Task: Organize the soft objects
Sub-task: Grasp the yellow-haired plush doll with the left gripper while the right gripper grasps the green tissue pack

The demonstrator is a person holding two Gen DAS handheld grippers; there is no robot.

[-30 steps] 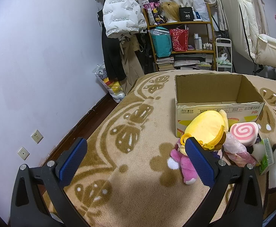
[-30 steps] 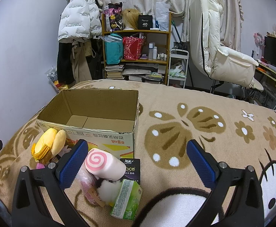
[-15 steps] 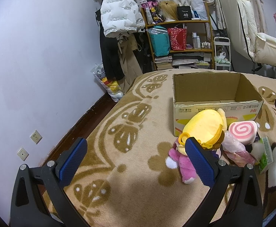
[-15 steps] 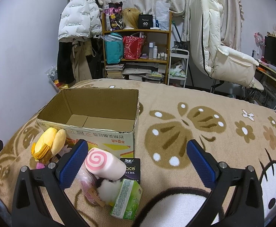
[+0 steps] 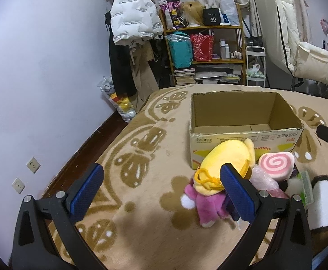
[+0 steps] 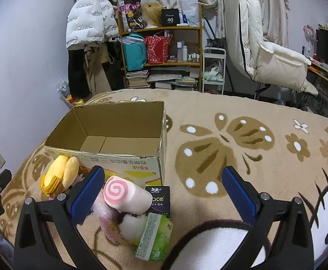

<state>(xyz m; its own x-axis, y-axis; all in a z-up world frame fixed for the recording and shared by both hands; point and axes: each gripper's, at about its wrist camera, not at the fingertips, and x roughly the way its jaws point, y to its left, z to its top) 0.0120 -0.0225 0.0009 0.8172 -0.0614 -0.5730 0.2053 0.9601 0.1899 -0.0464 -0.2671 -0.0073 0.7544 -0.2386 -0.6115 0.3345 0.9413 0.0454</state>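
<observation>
I read both tools as spread wide with nothing between the blue pads: the left tool (image 5: 161, 190) hovers over bare blanket with its right pad in front of the plush, and the right tool (image 6: 162, 192) hovers over the small pile of soft items. The working surface is a bed covered by a beige fleece blanket with brown butterfly and flower motifs (image 6: 220, 139); a white-and-black cartoon face is printed near its close edge. An open, empty brown cardboard box (image 6: 110, 132) stands upright on the blanket. Just in front of its printed near wall lie the soft objects: a yellow-headed plush doll in a purple outfit (image 5: 222, 168), resting against the box; a pink-and-white swirl roll cushion (image 6: 124, 194) beside it; a crinkled pink plastic-wrapped item (image 6: 105, 213) under the cushion; a white fluffy pompom (image 6: 131, 225); a green tissue pack (image 6: 155, 236); and a black tissue pack (image 6: 160, 199) lying flat, touching the box base. The room beyond the bed holds a wooden shelf unit (image 6: 161, 56) loaded with bags, bottles and stacked books, a white puffer jacket (image 6: 87, 20) hanging at the left, a cream padded recliner chair (image 6: 265, 51) at the right, and a pale violet wall (image 5: 40, 78) with two sockets low down.
</observation>
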